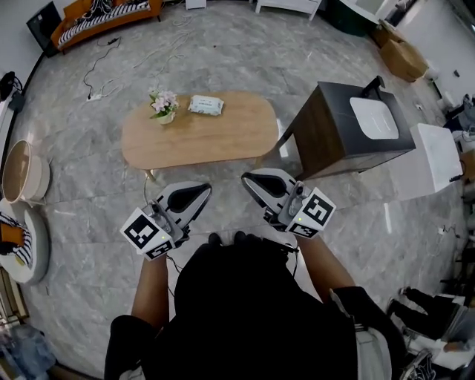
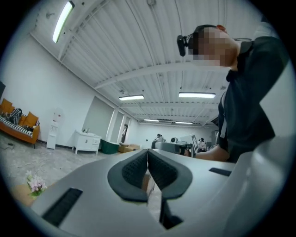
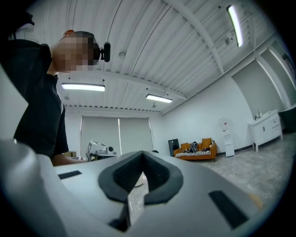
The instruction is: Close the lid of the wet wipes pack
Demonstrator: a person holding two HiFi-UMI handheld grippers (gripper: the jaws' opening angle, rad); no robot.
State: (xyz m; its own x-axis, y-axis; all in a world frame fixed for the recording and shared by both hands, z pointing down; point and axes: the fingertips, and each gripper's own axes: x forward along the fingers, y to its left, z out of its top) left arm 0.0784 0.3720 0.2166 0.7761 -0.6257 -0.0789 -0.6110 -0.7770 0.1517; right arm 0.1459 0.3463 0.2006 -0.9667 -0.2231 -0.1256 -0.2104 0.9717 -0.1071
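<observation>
The wet wipes pack [image 1: 205,105] is a pale green and white packet lying on the far side of the oval wooden table [image 1: 215,141], beside a small pot of pink flowers [image 1: 164,106]. At this distance I cannot make out how its lid stands. Both grippers hang close to the person's body, well short of the table. The left gripper [image 1: 202,191] is shut with nothing in it, its dark pads pressed together [image 2: 147,153]. The right gripper [image 1: 247,180] is likewise shut and empty [image 3: 142,156]. Both gripper views look up at the ceiling; neither shows the pack.
A dark cabinet with a white basin [image 1: 349,130] stands right of the table, with a white unit [image 1: 434,159] beyond it. A round basket [image 1: 22,174] sits at the left, an orange sofa [image 1: 104,18] far back. Marble floor lies between me and the table.
</observation>
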